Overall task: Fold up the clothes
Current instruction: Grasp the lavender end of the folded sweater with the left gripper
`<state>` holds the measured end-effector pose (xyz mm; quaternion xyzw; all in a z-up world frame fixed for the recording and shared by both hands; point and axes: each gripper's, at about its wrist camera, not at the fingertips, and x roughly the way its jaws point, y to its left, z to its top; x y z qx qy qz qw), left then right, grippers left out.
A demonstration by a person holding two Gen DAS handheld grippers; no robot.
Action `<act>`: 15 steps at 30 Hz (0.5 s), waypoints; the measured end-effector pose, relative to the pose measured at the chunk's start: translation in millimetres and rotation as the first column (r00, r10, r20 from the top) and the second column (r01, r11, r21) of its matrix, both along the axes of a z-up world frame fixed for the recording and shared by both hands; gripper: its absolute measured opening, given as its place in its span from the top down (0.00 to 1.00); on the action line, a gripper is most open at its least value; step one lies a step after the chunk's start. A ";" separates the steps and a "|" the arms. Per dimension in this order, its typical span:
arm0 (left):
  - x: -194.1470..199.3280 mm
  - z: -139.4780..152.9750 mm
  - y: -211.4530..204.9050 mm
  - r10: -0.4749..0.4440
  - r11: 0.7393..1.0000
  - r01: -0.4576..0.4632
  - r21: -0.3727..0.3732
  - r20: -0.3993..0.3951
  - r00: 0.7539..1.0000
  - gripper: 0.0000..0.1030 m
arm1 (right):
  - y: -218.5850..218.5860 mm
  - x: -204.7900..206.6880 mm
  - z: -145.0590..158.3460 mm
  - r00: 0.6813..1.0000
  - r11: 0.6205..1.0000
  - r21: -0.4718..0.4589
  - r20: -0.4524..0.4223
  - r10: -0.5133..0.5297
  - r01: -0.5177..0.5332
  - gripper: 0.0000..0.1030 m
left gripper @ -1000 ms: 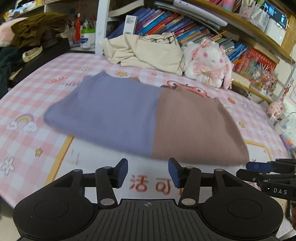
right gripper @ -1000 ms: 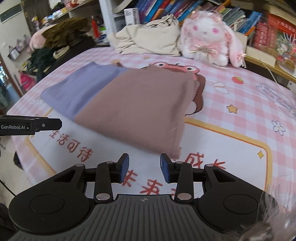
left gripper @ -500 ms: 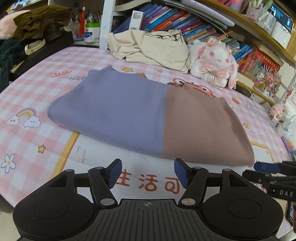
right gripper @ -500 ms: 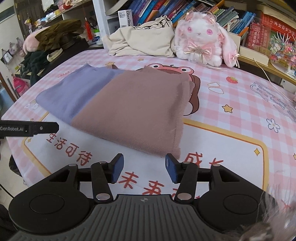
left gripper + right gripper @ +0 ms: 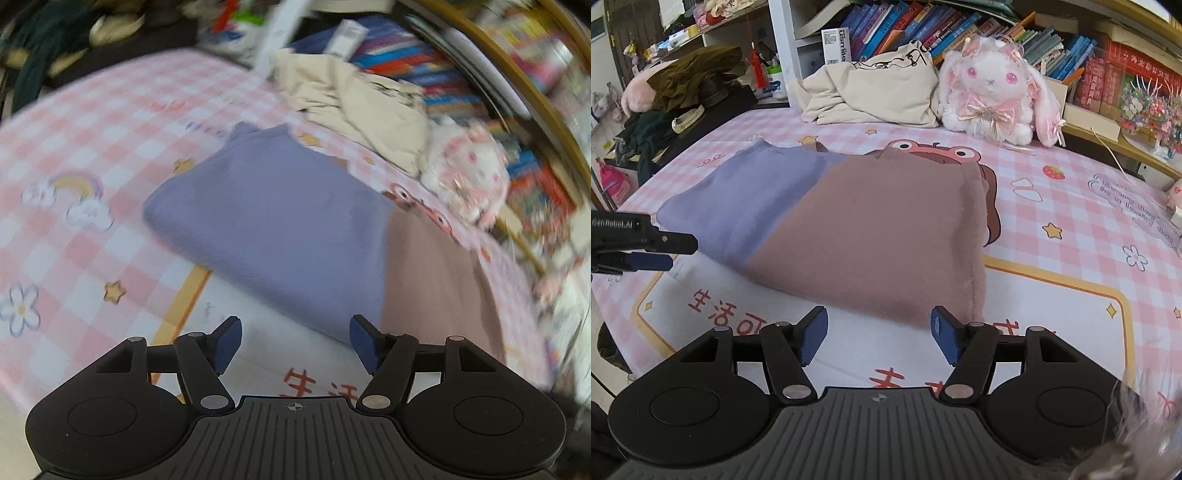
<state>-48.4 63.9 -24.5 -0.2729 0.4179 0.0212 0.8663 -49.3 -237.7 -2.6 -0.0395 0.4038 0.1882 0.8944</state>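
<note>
Left wrist view low over the near table edge, tilted and blurred, facing the folded sweater (image 5: pixel 280 221), right wrist view level, close beside it, both sharing sweater, plush rabbit (image 5: pixel 991 98), bookshelf (image 5: pixel 960 26)

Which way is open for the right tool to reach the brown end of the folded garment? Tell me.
Probably straight ahead: the right tool is open, and the folded garment's brown near edge lies just beyond its fingertips, nothing between them.

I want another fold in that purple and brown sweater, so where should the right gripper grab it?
Probably the near right corner of the sweater, on its brown half. That hem edge lies flat just ahead of the open right gripper, so come in low from the near side, one finger sliding underneath.
</note>
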 end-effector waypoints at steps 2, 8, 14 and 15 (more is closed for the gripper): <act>1.1 -4.8 11.1 0.038 0.998 -0.038 -0.059 -0.009 0.999 0.36 | 4.3 -0.5 1.6 1.000 1.000 -0.007 0.007 -0.006 0.006 0.41; 4.3 -19.1 44.3 0.146 0.960 -0.153 -0.233 -0.049 0.988 0.37 | 13.3 -2.0 3.0 0.999 0.999 -0.023 0.009 -0.036 0.037 0.40; 6.3 -32.0 76.1 0.276 0.876 -0.283 -0.390 -0.075 0.958 0.41 | 20.7 -4.4 3.0 0.998 0.997 -0.030 0.013 -0.064 0.065 0.39; 6.2 -34.1 80.6 0.301 0.859 -0.304 -0.413 -0.076 0.951 0.41 | 21.6 -4.2 3.0 0.998 0.997 -0.032 0.013 -0.069 0.069 0.39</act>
